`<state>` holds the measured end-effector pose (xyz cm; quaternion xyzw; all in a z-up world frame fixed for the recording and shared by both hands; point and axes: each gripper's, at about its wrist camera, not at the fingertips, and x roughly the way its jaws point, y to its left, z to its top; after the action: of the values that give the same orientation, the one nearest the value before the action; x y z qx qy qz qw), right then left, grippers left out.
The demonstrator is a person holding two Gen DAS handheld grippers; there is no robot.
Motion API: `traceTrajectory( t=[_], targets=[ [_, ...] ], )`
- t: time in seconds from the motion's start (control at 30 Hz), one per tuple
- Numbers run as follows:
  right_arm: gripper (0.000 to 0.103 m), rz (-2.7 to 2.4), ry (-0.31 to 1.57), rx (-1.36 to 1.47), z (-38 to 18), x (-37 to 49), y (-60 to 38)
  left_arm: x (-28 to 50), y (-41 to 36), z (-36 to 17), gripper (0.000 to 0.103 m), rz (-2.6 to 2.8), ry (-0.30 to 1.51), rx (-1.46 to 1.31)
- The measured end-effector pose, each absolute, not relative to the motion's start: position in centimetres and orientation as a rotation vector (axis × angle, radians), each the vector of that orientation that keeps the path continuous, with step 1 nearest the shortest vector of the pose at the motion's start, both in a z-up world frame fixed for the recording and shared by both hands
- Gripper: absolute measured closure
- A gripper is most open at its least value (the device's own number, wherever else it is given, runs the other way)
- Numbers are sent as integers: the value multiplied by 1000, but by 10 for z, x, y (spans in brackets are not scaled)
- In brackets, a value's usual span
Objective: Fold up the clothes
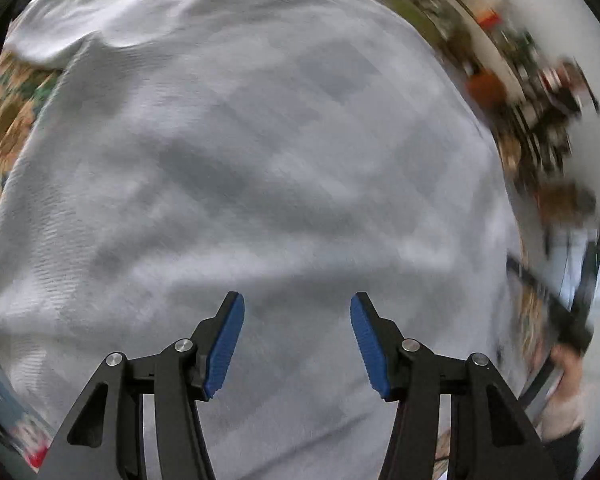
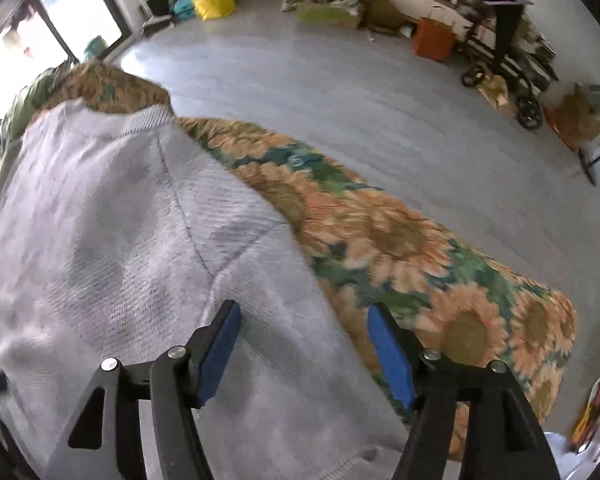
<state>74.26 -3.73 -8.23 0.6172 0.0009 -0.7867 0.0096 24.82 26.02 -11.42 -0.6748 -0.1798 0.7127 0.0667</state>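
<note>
A light grey knitted sweater (image 1: 260, 152) lies spread flat over a sunflower-print cloth (image 1: 4, 120). In the left wrist view it fills almost the whole frame, and my left gripper (image 1: 297, 308) hovers open above its middle with nothing between the blue pads (image 1: 226, 344). In the right wrist view the same sweater (image 2: 120, 240) covers the left half, its ribbed cuff (image 2: 148, 118) at the far end. My right gripper (image 2: 304, 316) stands open over the sweater's right edge, where it meets the sunflower cloth (image 2: 400, 248).
The cloth-covered surface ends at a far edge (image 2: 380, 188), beyond which grey floor (image 2: 340, 80) spreads. Cardboard boxes (image 2: 332, 8), a yellow bag (image 2: 214, 0), an orange box (image 2: 436, 38) and a black wheeled cart (image 2: 504, 40) stand along the walls. A person's hand (image 1: 568, 376) shows at the right.
</note>
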Motion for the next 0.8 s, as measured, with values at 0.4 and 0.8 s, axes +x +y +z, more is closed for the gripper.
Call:
traceTrajectory(
  t=[0.4, 0.8],
  targets=[
    [100, -2622, 394, 1921, -83, 730, -40, 267, 282, -128, 47, 2146, -581, -2020],
    [41, -2720, 92, 1780, -31, 707, -25, 205, 248, -114, 47, 2196, -805, -1996]
  ],
)
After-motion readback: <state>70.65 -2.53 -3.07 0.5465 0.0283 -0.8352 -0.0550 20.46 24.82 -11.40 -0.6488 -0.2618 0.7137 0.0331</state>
